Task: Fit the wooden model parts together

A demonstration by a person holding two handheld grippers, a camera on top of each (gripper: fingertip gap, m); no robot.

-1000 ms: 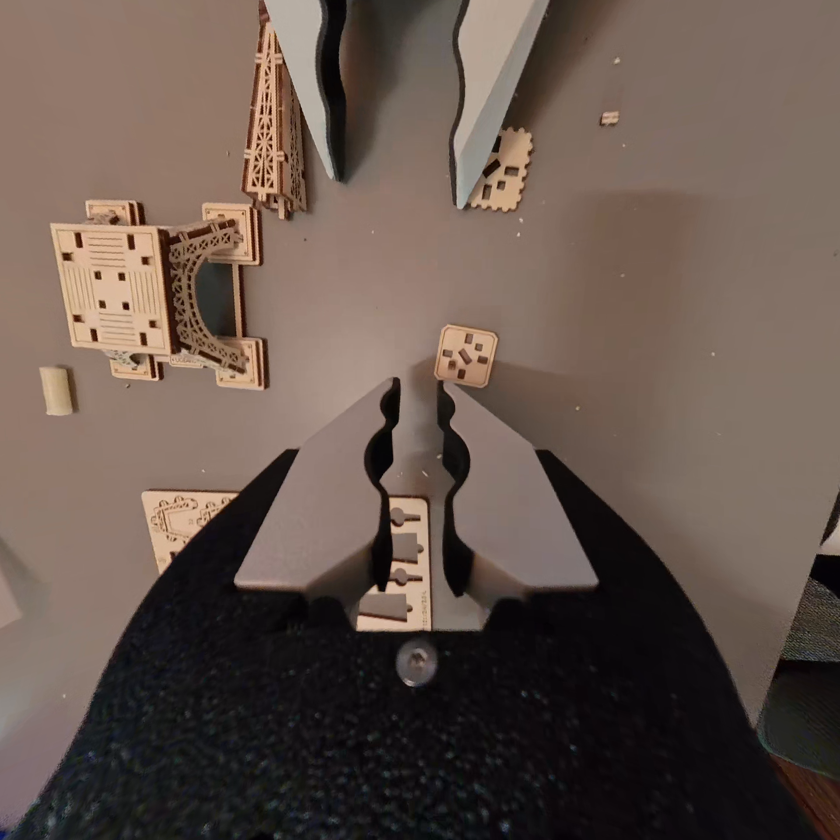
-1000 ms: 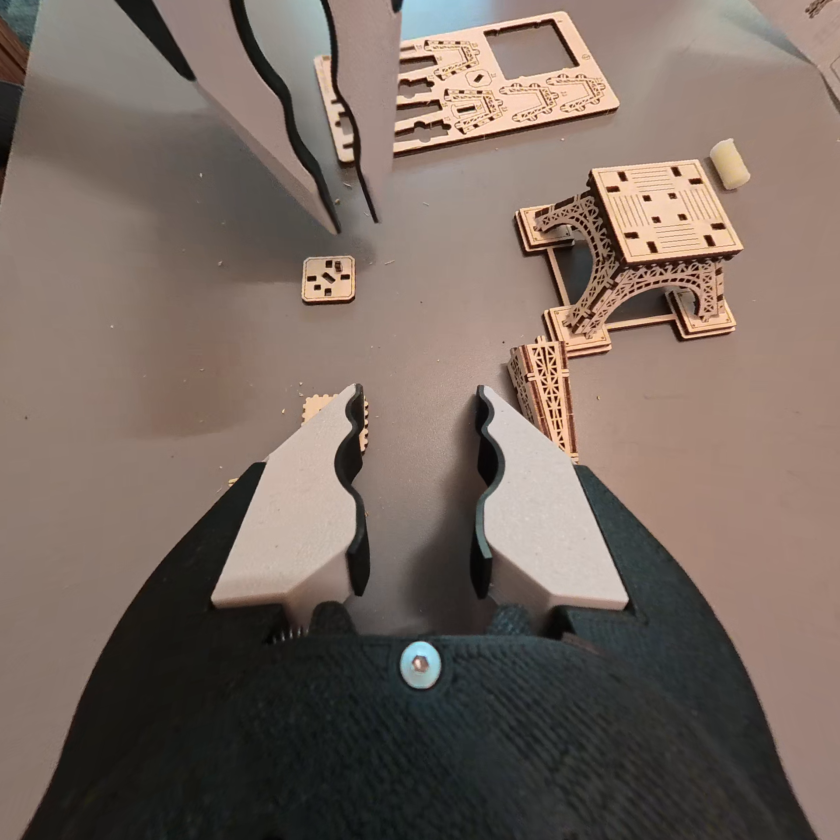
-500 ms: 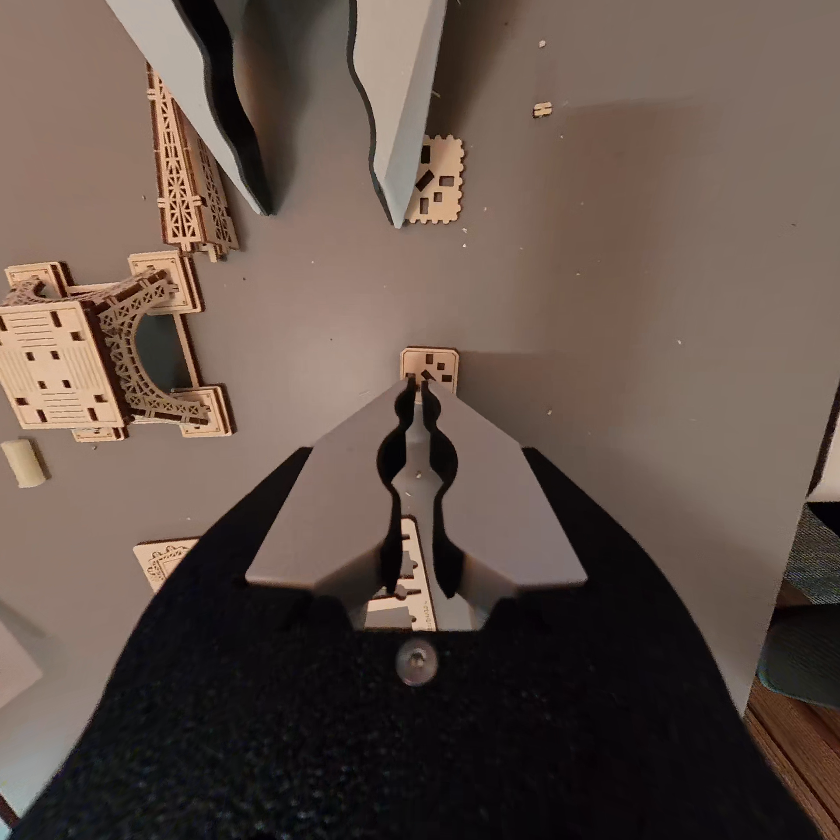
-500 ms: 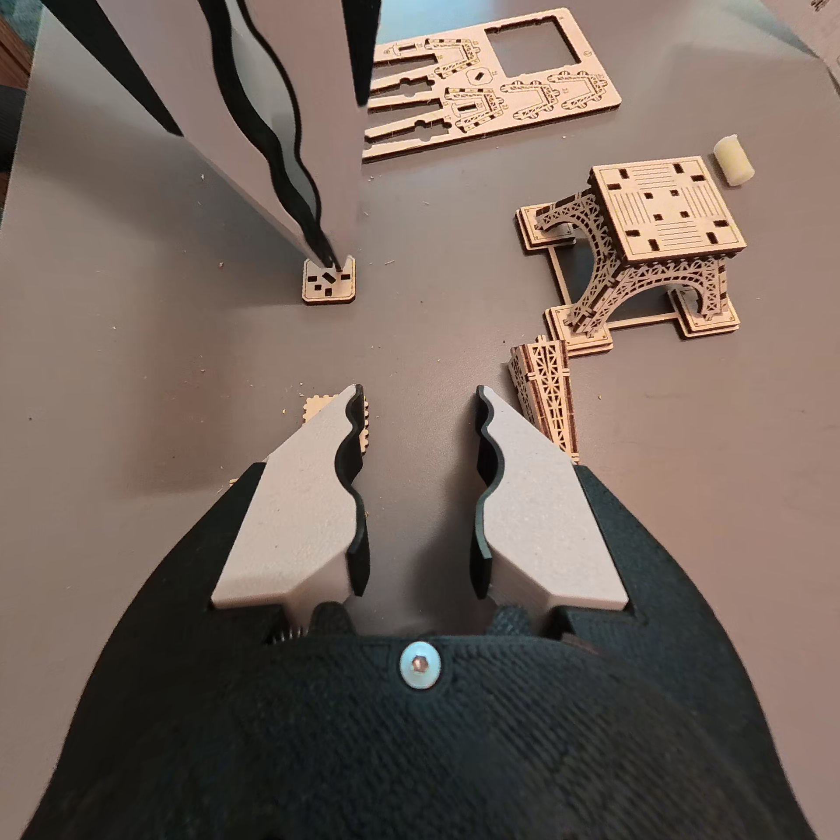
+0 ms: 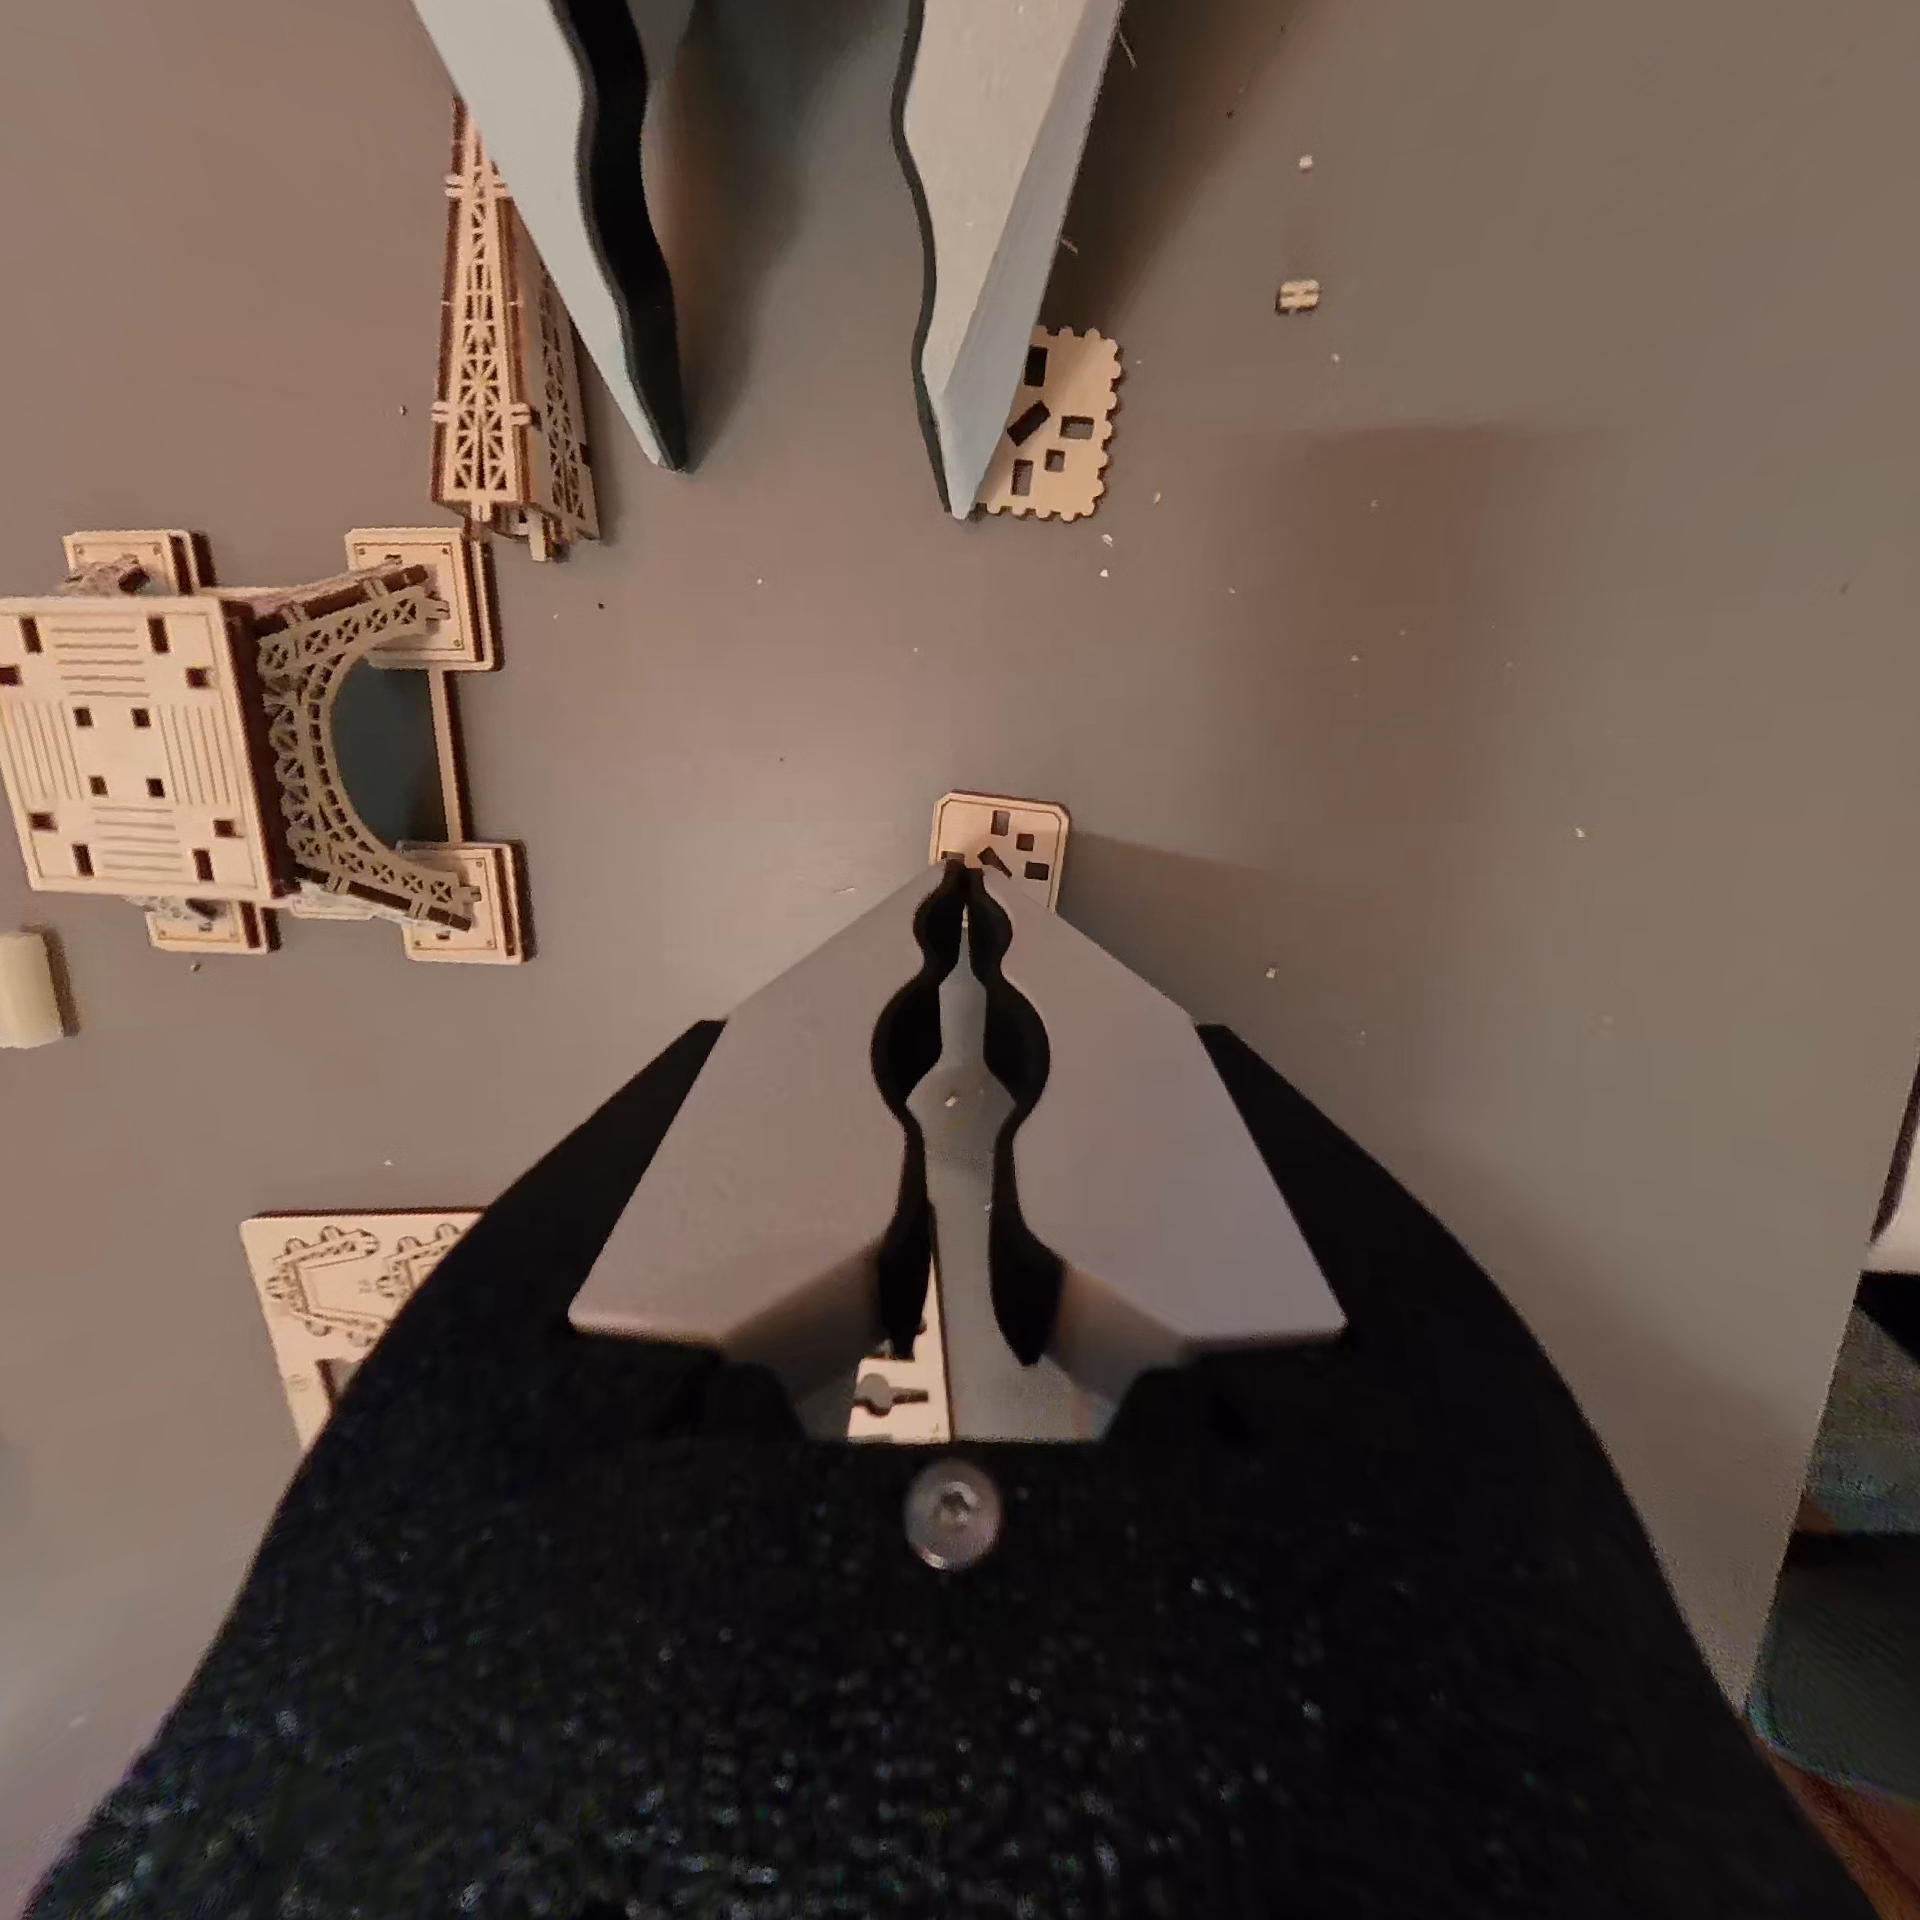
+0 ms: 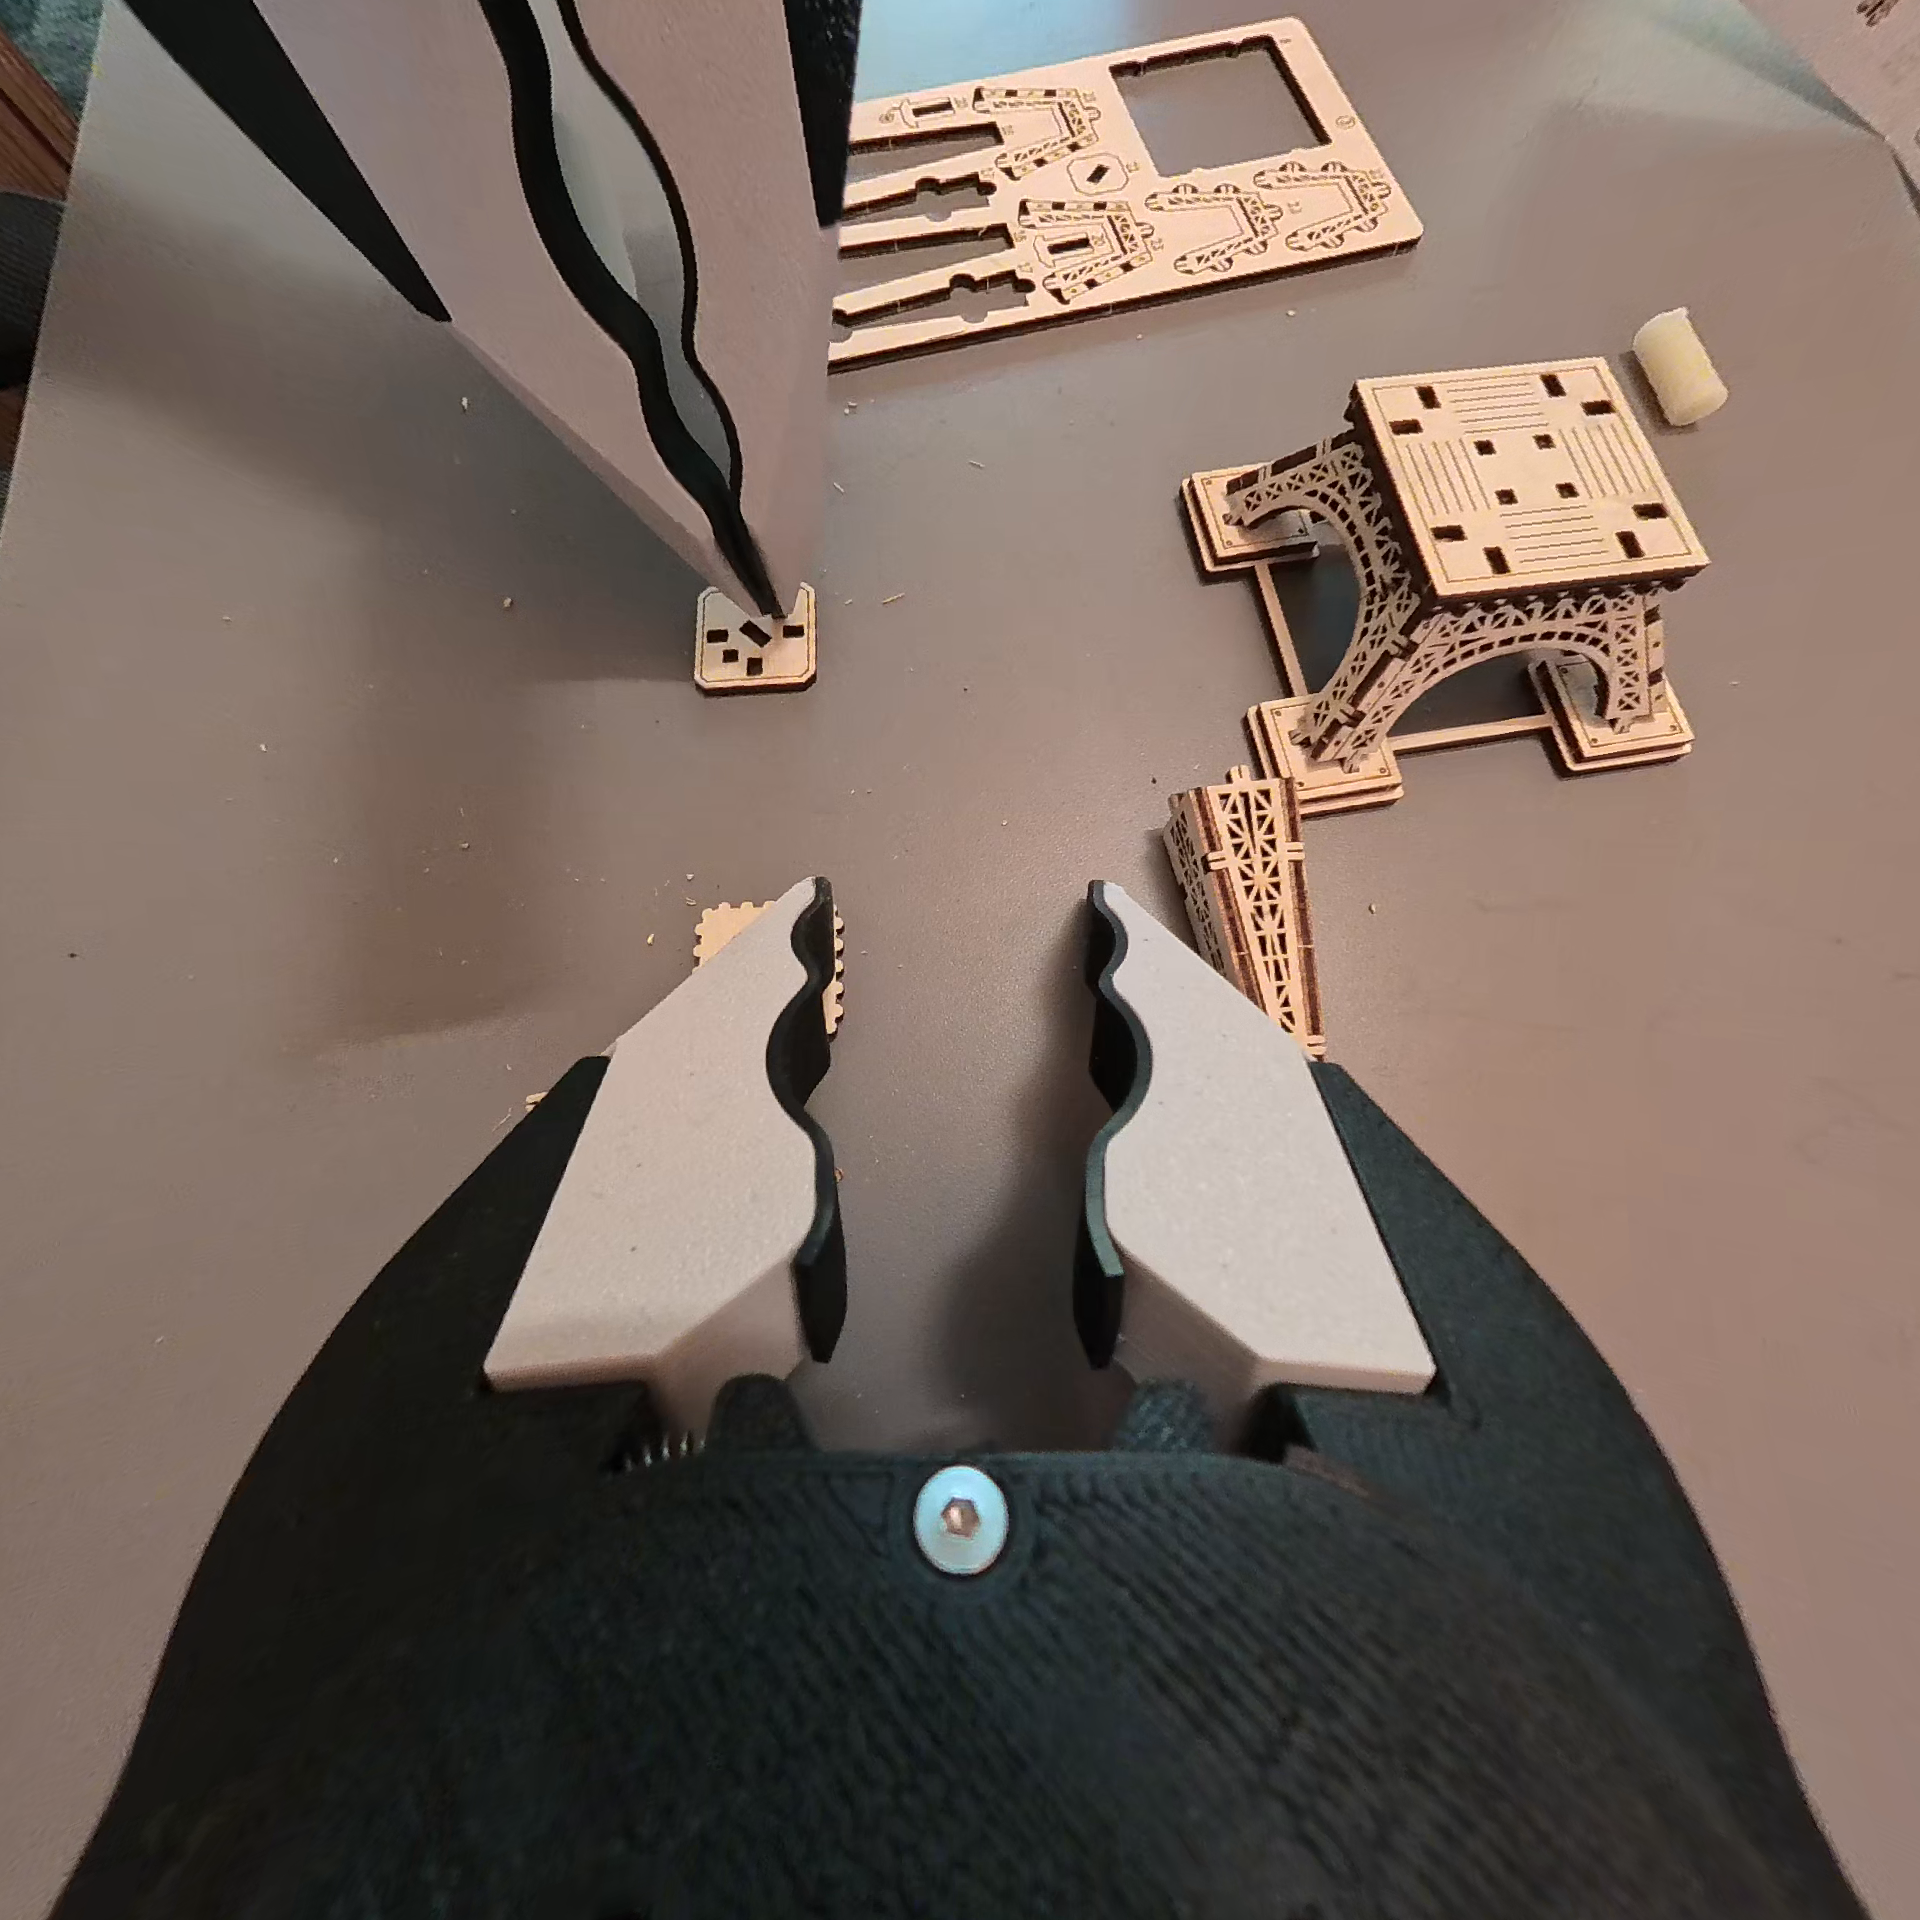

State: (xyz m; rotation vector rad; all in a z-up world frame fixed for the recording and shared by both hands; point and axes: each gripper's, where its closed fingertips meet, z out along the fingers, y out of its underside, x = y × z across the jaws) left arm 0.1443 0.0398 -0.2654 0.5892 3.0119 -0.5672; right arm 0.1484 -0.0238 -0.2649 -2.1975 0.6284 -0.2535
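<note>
**A:** What is the surface like, and the room?

**B:** A plain grey counter [image 6: 312,831], matte and dusted with pale wood crumbs. Past its edge, in the left wrist view, there is a strip of wood floor [image 5: 1870,1818].

**A:** Any writing?

**B:** The cut-out parts sheet [image 6: 1122,187] at the far side carries tiny engraved marks. They are too small to make out.

**A:** Take me across, left to right, from the right wrist view.

**B:** First comes the left gripper [image 6: 764,608], reaching down steeply. Its jaws are drawn together and the tips rest on the far edge of a small square plate [image 6: 753,660]. That plate lies flat and is pierced with dark slots. I cannot tell whether the jaws pinch it.

Nearer is a scalloped plate [image 6: 717,925], partly hidden under the right gripper [image 6: 956,896]. That gripper's jaws stand apart, holding nothing.

Just right of it lies a tapering lattice section [image 6: 1247,894] on its side. It is near one foot of the tower base [image 6: 1517,478].

**A:** And that base?

**B:** It is pale laser-cut wood: four arched lattice legs on stepped feet, standing upright under a slotted square deck. A small cream cylinder [image 6: 1678,364] lies just beyond it.
</note>
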